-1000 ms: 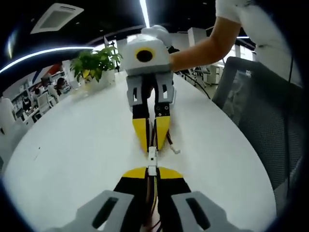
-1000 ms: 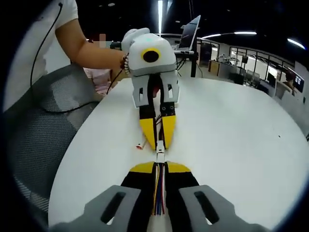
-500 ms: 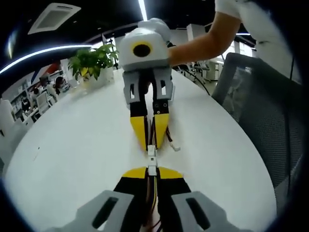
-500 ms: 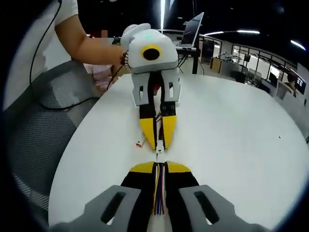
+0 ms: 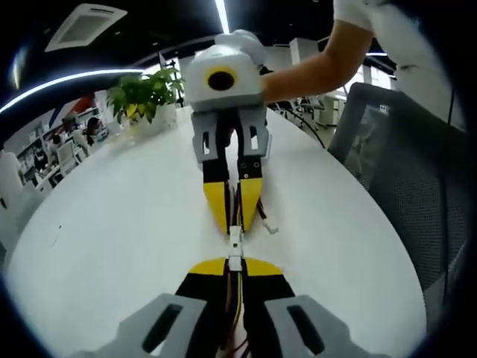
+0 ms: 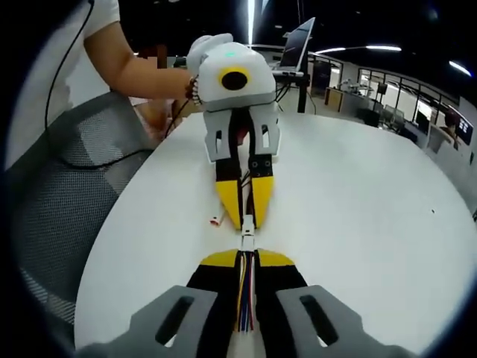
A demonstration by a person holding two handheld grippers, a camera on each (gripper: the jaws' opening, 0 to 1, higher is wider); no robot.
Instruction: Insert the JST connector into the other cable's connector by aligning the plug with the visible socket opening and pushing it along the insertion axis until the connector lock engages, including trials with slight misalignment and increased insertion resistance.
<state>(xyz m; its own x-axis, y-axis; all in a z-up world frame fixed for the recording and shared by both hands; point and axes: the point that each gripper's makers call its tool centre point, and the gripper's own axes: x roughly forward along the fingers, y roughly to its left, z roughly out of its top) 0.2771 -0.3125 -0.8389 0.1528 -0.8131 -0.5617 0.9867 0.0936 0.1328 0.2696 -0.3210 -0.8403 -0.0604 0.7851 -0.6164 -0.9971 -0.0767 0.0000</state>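
JST connector [image 5: 235, 240] halves meet tip to tip — we face our left gripper [image 5: 235, 262] and right gripper [image 6: 248, 253] nose to nose over the table [image 5: 112, 224], each clamped on its cable [image 6: 245, 294].

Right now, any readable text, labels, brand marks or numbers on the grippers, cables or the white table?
None readable.
White JST connector pair: no marking can be made out; too small.
Yellow-tipped right gripper and left gripper: no lettering seen on their grey and white housings.
Red and white wall panels in the far office: any print is too blurred to read.
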